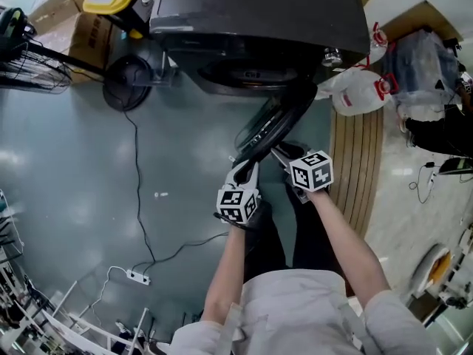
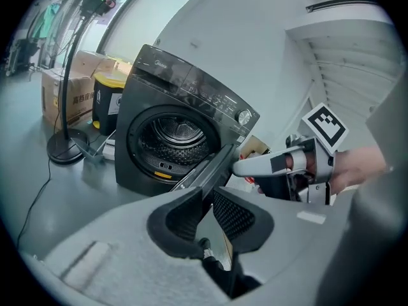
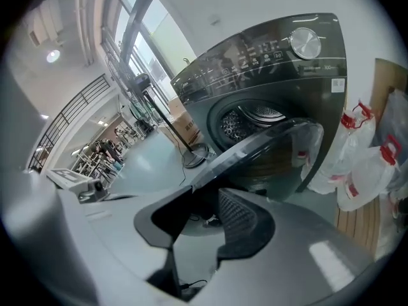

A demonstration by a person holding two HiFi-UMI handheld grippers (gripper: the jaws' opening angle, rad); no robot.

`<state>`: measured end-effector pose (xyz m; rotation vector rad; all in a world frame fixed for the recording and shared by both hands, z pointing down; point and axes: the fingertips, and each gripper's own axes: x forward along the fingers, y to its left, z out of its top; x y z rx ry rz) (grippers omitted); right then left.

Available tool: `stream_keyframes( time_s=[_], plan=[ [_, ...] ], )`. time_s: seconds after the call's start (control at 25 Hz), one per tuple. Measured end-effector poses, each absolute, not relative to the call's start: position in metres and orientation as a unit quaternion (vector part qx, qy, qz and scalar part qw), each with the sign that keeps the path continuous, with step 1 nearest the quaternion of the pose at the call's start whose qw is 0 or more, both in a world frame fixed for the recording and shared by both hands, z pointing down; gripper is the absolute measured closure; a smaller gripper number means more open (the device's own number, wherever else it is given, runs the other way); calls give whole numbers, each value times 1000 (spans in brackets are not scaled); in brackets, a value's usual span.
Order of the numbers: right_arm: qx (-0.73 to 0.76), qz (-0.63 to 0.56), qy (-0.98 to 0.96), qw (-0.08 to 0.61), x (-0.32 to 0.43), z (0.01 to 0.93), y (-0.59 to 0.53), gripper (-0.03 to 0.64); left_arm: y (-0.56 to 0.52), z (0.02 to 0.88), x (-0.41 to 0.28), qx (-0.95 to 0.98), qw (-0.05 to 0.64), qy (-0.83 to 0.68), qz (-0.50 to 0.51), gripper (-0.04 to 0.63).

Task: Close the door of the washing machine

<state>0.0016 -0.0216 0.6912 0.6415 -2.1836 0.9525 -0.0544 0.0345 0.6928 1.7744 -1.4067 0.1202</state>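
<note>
Both arms (image 1: 229, 272) reach forward and down to the washing machine (image 1: 259, 13). The left gripper (image 1: 246, 170) pinches the open door (image 1: 277, 120) by its edge. The right gripper (image 1: 281, 154) is spread wide, holding nothing, just beside it.

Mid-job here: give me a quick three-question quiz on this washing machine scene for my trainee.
1. True or false: the door of the washing machine is shut.
2. What stands beside the machine at the right of the head view? A) a bicycle B) white jugs with red caps C) a ladder
3. Fill in: the jaws of the right tongs stand ____.
Key: 1 false; 2 B; 3 open.
</note>
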Motion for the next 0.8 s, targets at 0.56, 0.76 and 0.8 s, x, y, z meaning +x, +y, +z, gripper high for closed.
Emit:
stream_keyframes(
  time_s=[0.56, 0.76, 0.8],
  plan=[
    [227, 332, -865, 299, -29, 694, -42, 502, 28, 714, -64, 700, 431, -567, 64, 540],
    [243, 337, -859, 299, -23, 693, -59, 508, 5, 717, -63, 703, 432, -562, 55, 540],
    [246, 338, -858, 298, -22, 691, -62, 507, 1, 717, -65, 704, 432, -562, 54, 540]
  ],
)
